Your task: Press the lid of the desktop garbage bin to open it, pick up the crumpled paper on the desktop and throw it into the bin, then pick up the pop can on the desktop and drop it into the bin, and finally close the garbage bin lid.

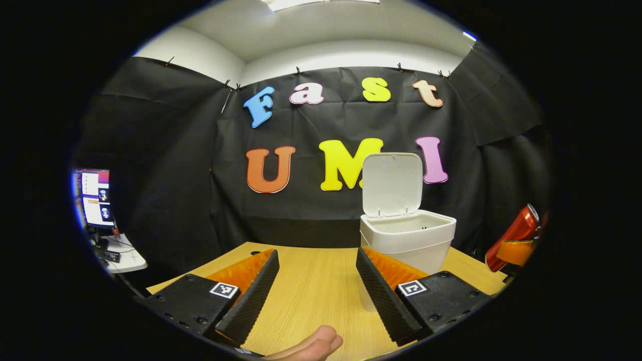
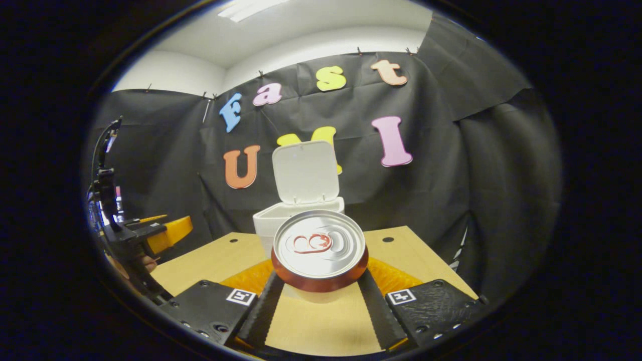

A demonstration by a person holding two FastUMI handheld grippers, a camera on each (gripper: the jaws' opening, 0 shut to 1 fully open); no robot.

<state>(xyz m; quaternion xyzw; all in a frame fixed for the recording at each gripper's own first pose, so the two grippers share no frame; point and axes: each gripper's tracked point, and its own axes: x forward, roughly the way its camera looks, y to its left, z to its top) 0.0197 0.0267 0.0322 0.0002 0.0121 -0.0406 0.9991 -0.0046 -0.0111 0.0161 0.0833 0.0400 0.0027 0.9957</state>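
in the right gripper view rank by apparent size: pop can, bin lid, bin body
1. pop can, though being nearest the camera inflates it
2. bin lid, raised open
3. bin body, mostly hidden behind the can, so its rank is unsure

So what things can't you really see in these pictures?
- Inside of the bin: in the left gripper view its front wall hides the bottom, so the crumpled paper cannot be checked.
- Side of the pop can: in the right gripper view its top faces the camera, hiding the body.
- Bin front in the right gripper view: covered by the can.
- Right gripper in the left gripper view: cut off at the edge.
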